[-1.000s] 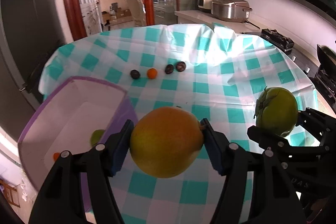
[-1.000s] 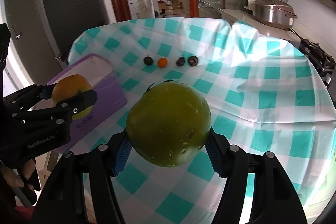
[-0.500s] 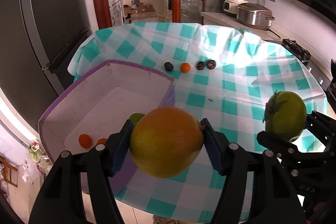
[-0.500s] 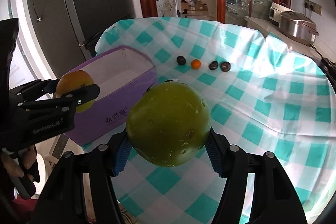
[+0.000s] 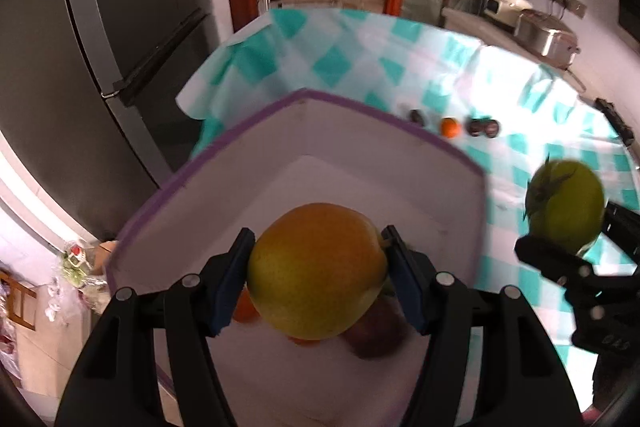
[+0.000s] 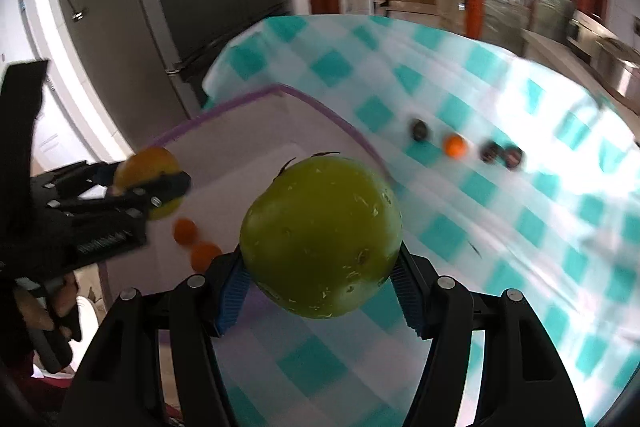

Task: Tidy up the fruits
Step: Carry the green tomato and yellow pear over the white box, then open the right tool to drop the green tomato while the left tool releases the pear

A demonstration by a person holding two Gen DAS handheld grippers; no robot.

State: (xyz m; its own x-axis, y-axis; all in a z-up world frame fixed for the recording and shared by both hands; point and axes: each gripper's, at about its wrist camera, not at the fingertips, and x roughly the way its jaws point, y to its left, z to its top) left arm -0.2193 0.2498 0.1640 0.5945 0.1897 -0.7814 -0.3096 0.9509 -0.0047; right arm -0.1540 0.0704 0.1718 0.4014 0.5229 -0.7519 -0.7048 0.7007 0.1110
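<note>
My left gripper [image 5: 319, 259] is shut on a large yellow-orange fruit [image 5: 316, 279] and hangs over the inside of the white box with a purple rim [image 5: 360, 107]. Under it in the box lie a small orange fruit [image 5: 244, 309] and a purplish one [image 5: 376, 335]. My right gripper [image 6: 320, 261] is shut on a big green fruit [image 6: 320, 235] above the box's near right wall [image 6: 248, 97]. In the right wrist view the left gripper [image 6: 148, 183] shows at the left. On the cloth beyond the box, a small orange fruit [image 6: 455, 145] lies in a row with three dark ones [image 6: 419, 129].
The teal checked tablecloth [image 6: 520, 227] hangs over the table's edges. A tall dark grey fridge [image 5: 120, 27] stands close behind the box. A counter with a metal cooker [image 5: 544, 35] is at the far right. A hand [image 6: 60, 303] grips the left gripper's handle.
Both grippers have swung to the left with their fruits. The box, earlier at the lower left, now lies under the left gripper and partly under the right one.
</note>
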